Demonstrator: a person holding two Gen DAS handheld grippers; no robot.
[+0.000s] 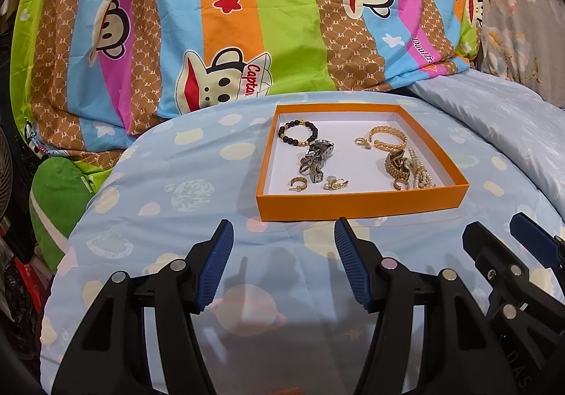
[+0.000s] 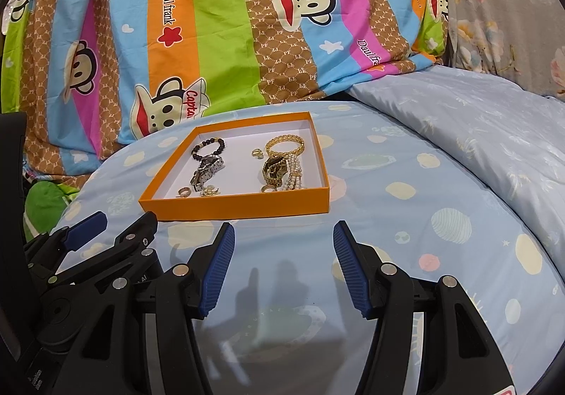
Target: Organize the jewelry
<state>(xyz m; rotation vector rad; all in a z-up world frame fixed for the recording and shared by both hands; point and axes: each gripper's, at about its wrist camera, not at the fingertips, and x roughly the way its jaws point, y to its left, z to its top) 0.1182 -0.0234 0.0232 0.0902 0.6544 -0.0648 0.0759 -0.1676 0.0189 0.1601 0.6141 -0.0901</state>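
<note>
Hovering before shallow orange cardboard tray (image 1: 360, 206): left hand-held gripper (image 1: 284, 266), right hand-held gripper (image 2: 282, 269), jaws apart, empty. Black beaded bracelet (image 1: 298, 133) light, rollable; pinch beads. Silver metal watch (image 1: 314, 158) probably heavier, slippery; grip band.

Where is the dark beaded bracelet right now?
In the left wrist view, the dark beaded bracelet lies in the far left corner of the shallow orange box, just behind the silver metal watch.
</note>
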